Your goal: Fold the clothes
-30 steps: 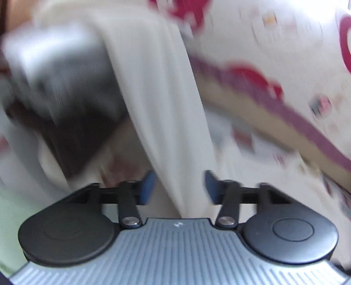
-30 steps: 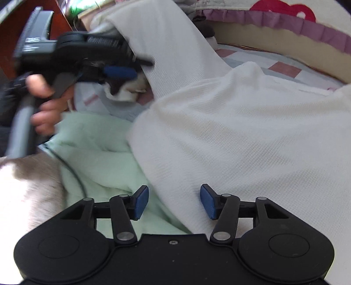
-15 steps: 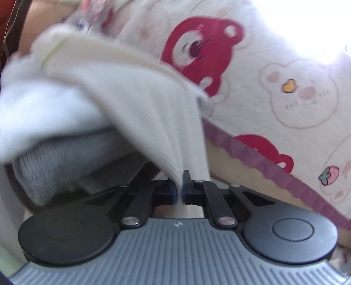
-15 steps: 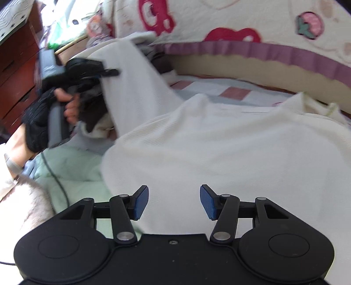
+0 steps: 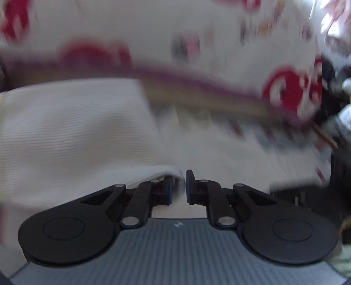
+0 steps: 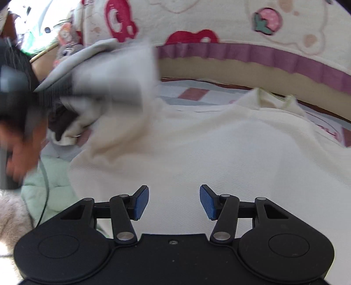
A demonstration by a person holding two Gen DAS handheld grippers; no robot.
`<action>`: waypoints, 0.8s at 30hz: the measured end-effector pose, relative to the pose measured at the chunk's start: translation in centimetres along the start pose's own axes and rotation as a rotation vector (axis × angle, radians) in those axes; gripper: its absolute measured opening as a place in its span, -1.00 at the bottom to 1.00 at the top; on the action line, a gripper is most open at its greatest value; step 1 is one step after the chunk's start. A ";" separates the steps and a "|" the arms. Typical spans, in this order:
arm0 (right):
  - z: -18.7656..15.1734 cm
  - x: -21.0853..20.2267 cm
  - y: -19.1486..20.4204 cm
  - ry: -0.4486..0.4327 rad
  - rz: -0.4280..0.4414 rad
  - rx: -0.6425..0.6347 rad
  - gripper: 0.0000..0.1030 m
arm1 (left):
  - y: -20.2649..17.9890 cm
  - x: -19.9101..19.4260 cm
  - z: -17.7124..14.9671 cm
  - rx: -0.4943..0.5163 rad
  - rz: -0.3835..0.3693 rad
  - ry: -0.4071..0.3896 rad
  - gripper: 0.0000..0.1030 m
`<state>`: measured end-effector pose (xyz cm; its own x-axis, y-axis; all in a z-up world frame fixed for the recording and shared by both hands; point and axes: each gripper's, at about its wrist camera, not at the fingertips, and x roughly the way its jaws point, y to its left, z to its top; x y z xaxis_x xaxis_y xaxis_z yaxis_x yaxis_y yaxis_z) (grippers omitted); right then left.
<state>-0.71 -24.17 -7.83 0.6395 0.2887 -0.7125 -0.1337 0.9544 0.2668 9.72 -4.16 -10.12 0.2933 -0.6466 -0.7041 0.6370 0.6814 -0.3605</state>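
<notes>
Just cream garment (image 6: pixel 219 153) between left gripper (image 5: pixel 178 186) fingers.

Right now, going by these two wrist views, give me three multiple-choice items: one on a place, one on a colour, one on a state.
1. What lies directly below the right gripper?
A. a green garment
B. the cream garment
C. bare floor

2. What colour is the frill along the printed cover?
A. yellow
B. purple
C. black

3. How does the right gripper stand?
A. open, holding nothing
B. shut on a sock
C. shut on a cable

Answers:
1. B: cream cloth fills the view between and beyond its fingers.
2. B: a purple band runs under the strawberry and bear prints.
3. A: the blue pads stand well apart with no cloth pinched between them.
</notes>
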 end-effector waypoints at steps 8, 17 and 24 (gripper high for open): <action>2.0 0.0 0.3 -0.023 -0.034 -0.034 0.12 | 6.1 -5.6 -0.8 -0.198 0.095 -0.068 -0.09; 7.3 10.0 9.9 0.093 0.036 -0.421 0.19 | 16.2 -7.4 -1.8 -0.492 0.297 -0.137 -0.11; 6.9 14.1 9.9 0.121 -0.016 -0.405 -0.21 | 15.8 -6.8 -2.0 -0.403 0.358 -0.121 -0.09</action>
<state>12.21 -11.22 -10.72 0.5536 0.2573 -0.7921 -0.4270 0.9042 -0.0047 16.37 11.74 -12.28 0.5365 -0.3688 -0.7590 0.1661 0.9280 -0.3335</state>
